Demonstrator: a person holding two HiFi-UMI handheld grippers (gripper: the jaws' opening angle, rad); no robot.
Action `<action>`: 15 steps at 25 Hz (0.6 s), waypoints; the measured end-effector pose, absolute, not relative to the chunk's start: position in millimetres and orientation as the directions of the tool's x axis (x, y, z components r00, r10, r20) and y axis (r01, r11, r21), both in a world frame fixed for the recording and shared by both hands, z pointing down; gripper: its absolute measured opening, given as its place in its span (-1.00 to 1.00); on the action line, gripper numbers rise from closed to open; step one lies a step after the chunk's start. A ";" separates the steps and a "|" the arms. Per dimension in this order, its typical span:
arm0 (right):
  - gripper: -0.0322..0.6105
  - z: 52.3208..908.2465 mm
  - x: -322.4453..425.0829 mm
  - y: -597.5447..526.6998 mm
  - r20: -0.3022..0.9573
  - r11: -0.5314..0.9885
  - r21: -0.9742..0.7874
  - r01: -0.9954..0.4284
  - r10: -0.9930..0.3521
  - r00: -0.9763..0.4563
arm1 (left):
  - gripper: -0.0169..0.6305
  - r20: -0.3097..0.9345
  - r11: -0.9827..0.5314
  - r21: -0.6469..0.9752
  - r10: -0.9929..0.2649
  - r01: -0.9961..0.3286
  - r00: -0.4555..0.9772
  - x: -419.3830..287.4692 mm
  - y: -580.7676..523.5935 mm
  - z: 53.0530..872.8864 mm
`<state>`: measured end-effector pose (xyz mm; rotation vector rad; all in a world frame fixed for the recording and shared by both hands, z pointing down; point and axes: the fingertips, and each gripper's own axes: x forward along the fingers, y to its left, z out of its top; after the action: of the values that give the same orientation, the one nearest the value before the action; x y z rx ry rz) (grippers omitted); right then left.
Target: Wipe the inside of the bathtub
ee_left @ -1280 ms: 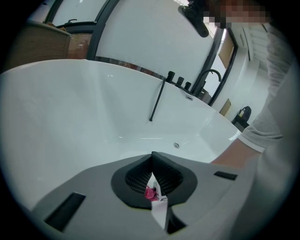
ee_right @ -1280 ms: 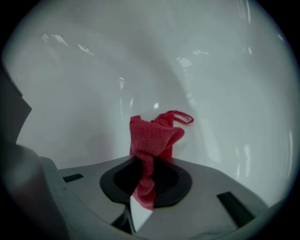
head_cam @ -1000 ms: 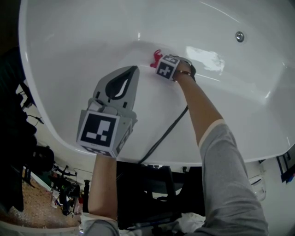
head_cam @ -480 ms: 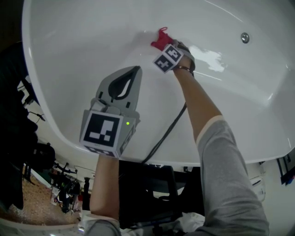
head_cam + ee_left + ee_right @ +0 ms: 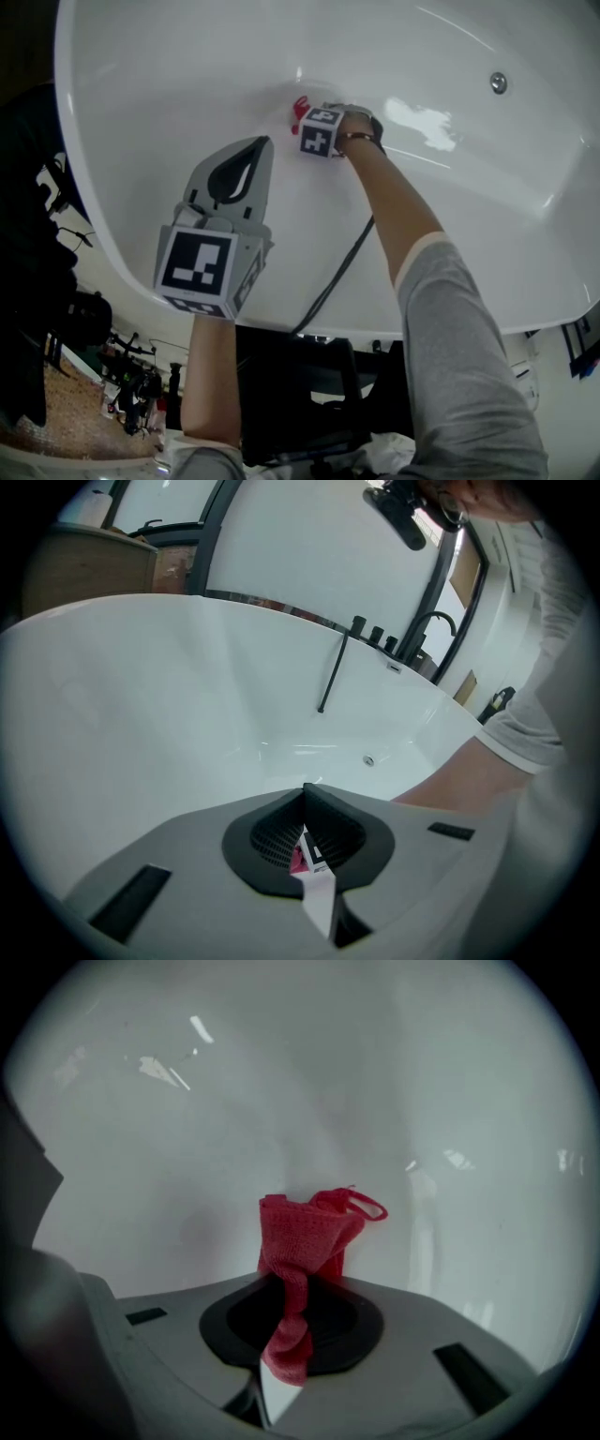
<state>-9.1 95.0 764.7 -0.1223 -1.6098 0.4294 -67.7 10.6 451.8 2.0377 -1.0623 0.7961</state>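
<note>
Since the right gripper [image 5: 291, 1288] clamps the red cloth [image 5: 305, 1232] and holds it against the white bathtub's [image 5: 169, 84] inner wall for wiping, the left gripper [image 5: 305, 799] hangs nearer the rim, clenched on nothing, apparently kept clear.

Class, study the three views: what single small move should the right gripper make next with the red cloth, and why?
Probably a short sideways sweep along the bathtub wall, with the red cloth pressed to it. The right gripper is shut on the cloth, whose bunched end seems to touch the white surface, and broad wall lies on either side.
</note>
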 end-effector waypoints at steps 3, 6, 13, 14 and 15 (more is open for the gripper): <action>-0.74 765.0 -6.5 83.6 0.930 0.887 -0.368 -0.279 0.347 -0.122 | -0.93 0.768 -0.422 0.298 -0.426 -0.856 0.478 -63.5 10.2 448.7; -0.74 768.2 -28.2 58.7 0.965 0.888 -0.255 -0.383 0.210 -0.156 | -0.93 0.771 -0.415 0.298 -0.426 -0.860 0.473 -78.1 12.8 451.1; -0.73 763.6 -62.1 44.5 0.968 0.891 -0.190 -0.412 0.100 -0.230 | -0.93 0.730 -0.411 0.274 -0.499 -0.869 0.467 -90.1 3.4 440.5; -0.73 763.2 -70.6 56.6 0.960 0.895 -0.220 -0.388 0.129 -0.247 | -0.93 0.731 -0.410 0.271 -0.501 -0.871 0.463 -92.5 3.7 439.6; -0.73 763.4 -76.9 65.2 0.956 0.893 -0.237 -0.383 0.144 -0.257 | -0.94 0.731 -0.408 0.269 -0.504 -0.872 0.461 -94.8 3.6 438.6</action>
<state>-76.9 65.2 763.4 0.1817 -1.7637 0.5046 -94.8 3.6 438.6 2.0702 -1.1411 0.7404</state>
